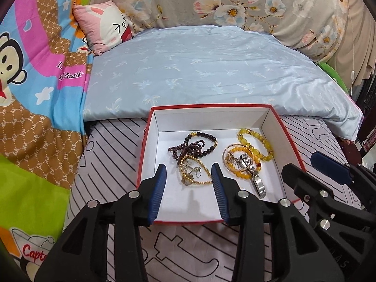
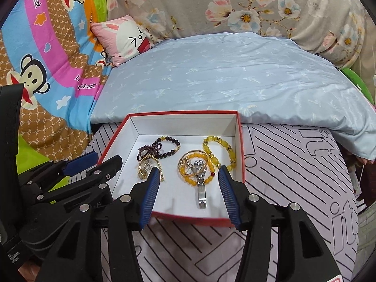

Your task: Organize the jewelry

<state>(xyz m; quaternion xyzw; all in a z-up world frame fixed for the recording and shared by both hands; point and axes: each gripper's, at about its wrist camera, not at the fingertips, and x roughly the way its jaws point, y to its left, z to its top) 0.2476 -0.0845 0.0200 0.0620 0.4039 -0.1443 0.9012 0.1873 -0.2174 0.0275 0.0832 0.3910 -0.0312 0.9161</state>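
Note:
A red box [image 1: 291, 138] with a white inside sits on the bed; it also shows in the right wrist view [image 2: 241, 145]. Inside lie dark bead bracelets [image 1: 199, 144], a gold chain [image 1: 199, 176], yellow bead bracelets [image 1: 256, 144] and a silver watch [image 1: 255, 181]. The same watch [image 2: 201, 192] and yellow beads [image 2: 219, 150] show in the right wrist view. My left gripper [image 1: 189, 171] is open and empty over the box's near left part, above the gold chain. My right gripper [image 2: 188, 176] is open and empty over the near edge, around the watch.
The box rests on a pink sheet with black line print [image 1: 188, 246]. A folded light blue quilt [image 1: 199, 70] lies behind it. A pink rabbit pillow [image 1: 105, 27], a colourful monkey blanket [image 1: 35, 82] and a floral cover [image 1: 235, 2] surround the bed.

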